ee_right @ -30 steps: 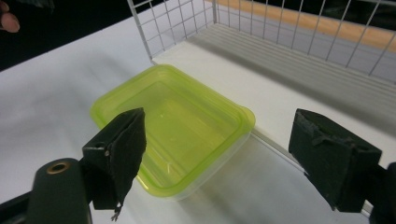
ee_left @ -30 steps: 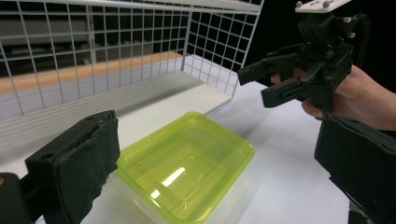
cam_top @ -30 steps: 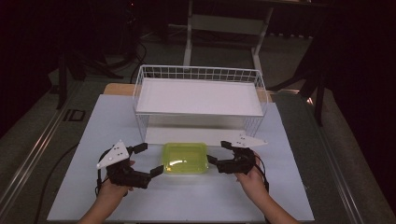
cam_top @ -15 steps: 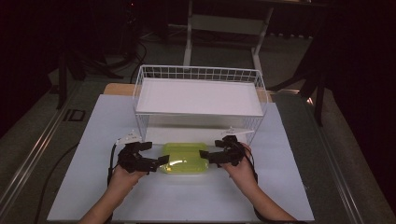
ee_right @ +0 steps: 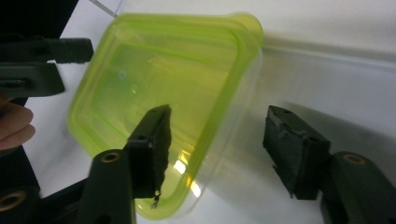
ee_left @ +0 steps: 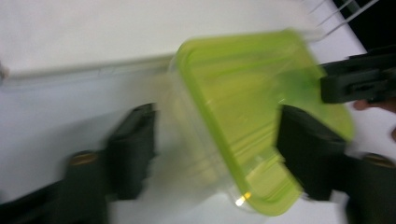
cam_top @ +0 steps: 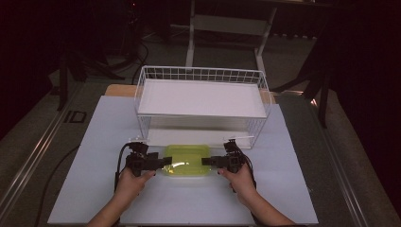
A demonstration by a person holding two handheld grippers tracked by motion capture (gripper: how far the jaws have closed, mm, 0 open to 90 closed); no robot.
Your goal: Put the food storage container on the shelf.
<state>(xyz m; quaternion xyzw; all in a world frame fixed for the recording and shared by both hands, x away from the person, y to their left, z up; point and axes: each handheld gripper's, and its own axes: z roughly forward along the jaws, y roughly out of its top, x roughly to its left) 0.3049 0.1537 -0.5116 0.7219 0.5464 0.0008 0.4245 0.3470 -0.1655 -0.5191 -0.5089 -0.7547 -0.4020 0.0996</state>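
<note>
Green-lidded container (cam_top: 186,161) on white desk (cam_top: 283,189); left gripper (cam_top: 163,163) and right gripper (cam_top: 206,161), jaws wide, straddling its ends.

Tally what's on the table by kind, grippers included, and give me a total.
Green-lidded container: 1
White wire basket: 1
Grippers: 2, left gripper and right gripper
Total: 4

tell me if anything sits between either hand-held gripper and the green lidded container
Nothing visible does. The left hand-held gripper and the right hand-held gripper are each at an end of the green lidded container. In each gripper view the open jaws straddle a container end, with only white table around.
</note>
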